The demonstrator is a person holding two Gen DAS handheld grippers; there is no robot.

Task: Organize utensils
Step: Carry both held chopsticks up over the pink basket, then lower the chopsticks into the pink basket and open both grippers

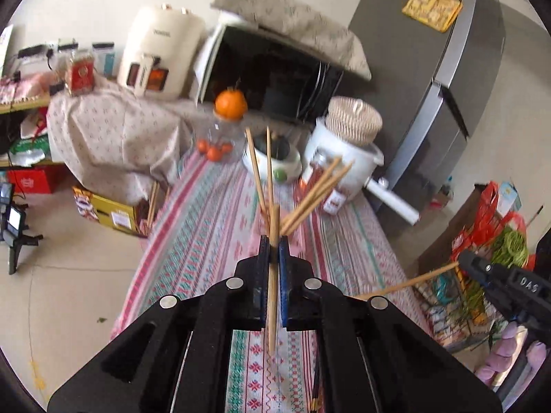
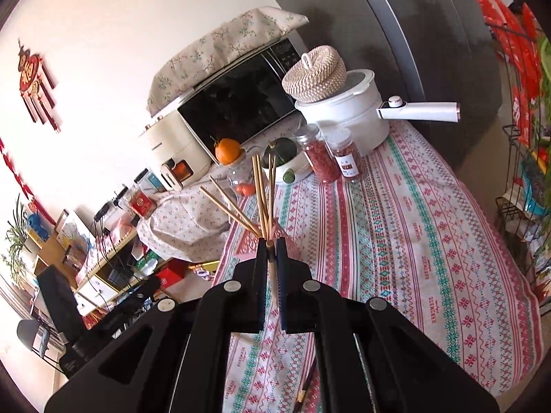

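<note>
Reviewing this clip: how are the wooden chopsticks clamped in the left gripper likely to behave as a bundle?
The chopsticks look stiff and probably light. They fan out unevenly from the left gripper, so some may be loosely pinched and could slip. Being thin and round, dropped ones would likely roll.

Pale bamboo chopsticks (image 1: 273,241) stand pinched upright between my left gripper's (image 1: 274,241) closed jaws, above the striped tablecloth; behind them more sticks fan out, some upright, some leaning right. My right gripper (image 2: 271,244) clamps its own bundle of bamboo chopsticks (image 2: 263,199), splayed like a fan, several upright and others tilting left. One dark chopstick (image 2: 306,385) lies flat on the cloth below.
</note>
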